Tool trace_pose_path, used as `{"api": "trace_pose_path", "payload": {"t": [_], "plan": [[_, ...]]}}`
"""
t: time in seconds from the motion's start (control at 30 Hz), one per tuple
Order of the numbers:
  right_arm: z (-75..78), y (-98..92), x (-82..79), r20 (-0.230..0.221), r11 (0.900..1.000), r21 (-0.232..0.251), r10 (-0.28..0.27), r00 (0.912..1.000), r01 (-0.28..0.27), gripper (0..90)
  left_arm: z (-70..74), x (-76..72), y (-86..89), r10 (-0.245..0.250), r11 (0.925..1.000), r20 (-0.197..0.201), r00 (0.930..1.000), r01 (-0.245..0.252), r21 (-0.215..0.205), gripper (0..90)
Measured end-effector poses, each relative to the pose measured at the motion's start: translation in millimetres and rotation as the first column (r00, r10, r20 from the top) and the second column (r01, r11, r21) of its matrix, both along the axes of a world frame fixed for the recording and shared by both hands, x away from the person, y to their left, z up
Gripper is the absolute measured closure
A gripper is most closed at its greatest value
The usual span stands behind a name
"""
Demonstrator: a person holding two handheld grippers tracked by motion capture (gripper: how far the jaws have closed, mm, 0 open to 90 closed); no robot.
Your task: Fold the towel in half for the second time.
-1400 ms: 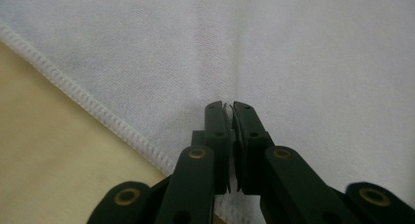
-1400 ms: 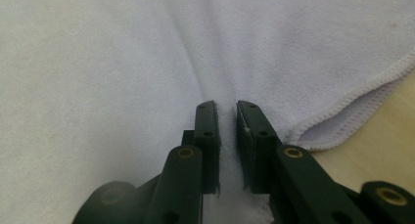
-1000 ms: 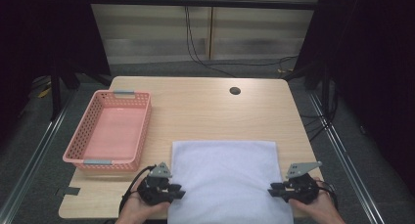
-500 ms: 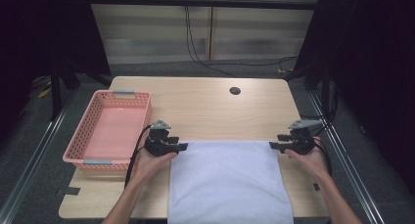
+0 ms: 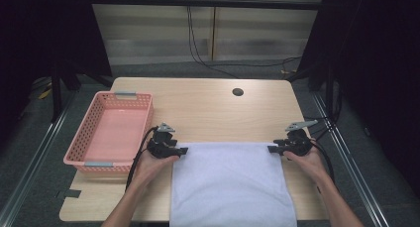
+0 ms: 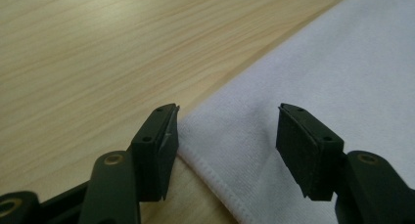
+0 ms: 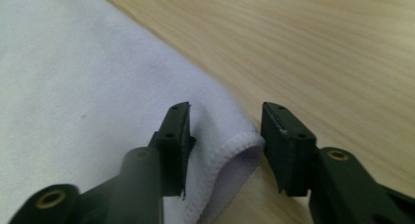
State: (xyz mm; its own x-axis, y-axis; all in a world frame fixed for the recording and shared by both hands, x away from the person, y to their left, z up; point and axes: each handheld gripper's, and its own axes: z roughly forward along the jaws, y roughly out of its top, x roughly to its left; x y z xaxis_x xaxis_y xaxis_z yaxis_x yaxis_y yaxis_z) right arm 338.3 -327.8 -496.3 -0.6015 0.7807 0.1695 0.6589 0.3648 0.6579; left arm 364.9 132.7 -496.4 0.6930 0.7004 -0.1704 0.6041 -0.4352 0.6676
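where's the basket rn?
High view: the pink basket sits at the table's left edge, just left of the left gripper and apart from the white towel.

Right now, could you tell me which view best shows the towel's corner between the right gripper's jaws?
The right gripper view: the white towel's hemmed corner curls between its open jaws. The high view shows the whole towel with the right gripper at its far corner. The left gripper view shows the opposite corner.

On the light wooden table (image 5: 208,103), the white terry towel (image 5: 230,182) lies at 6 o'clock, the pink plastic basket (image 5: 111,133) at 9 o'clock, and the small round hole (image 5: 237,92) at 12 o'clock.
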Motion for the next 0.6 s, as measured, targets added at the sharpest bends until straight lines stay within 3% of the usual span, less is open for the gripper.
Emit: {"api": "trace_pose_path", "payload": {"t": [0.07,0.1,0.17,0.23,0.37,0.43,0.6], "plan": [[-1.6,2.0,0.3,-0.017,1.0,0.006,0.021,0.9996,-0.021,69.4,-0.3,-2.4,0.1,-0.012,0.9998,-0.002,0.9999,0.012,0.017,42.3],[-1.8,3.0,0.3,-0.029,1.0,0.016,0.026,0.9992,-0.025,75.5,0.0,-2.8,1.1,-0.021,0.9998,-0.009,0.9997,0.021,0.005,44.5],[-1.2,2.6,0.5,-0.027,0.999,0.033,0.029,0.9992,-0.028,80.8,0.1,-2.7,2.3,-0.046,0.9989,-0.032,0.9984,0.046,-0.006,67.9],[1.4,-0.4,1.0,-0.017,0.999,0.052,0.017,0.9997,-0.016,82.3,-0.1,-2.8,0.4,-0.059,0.9982,-0.036,0.9976,0.058,-0.015,81.1],[13.3,-12.7,2.4,0.019,0.99,0.138,-0.024,0.9995,0.021,83.0,5.7,3.9,2.7,-0.023,0.9929,-0.032,0.9992,0.019,-0.118,84.4],[20.1,-16.2,4.9,0.041,0.989,0.146,-0.029,0.9987,0.023,83.1,13.6,8.5,3.5,-0.022,0.9907,-0.026,0.9994,0.018,-0.135,84.4],[44.9,-17.1,16.1,0.094,0.986,0.163,-0.05,0.9943,0.035,83.3,44.8,24.4,0.9,0.004,0.9872,0.051,0.9987,0.004,-0.16,84.5]]}}
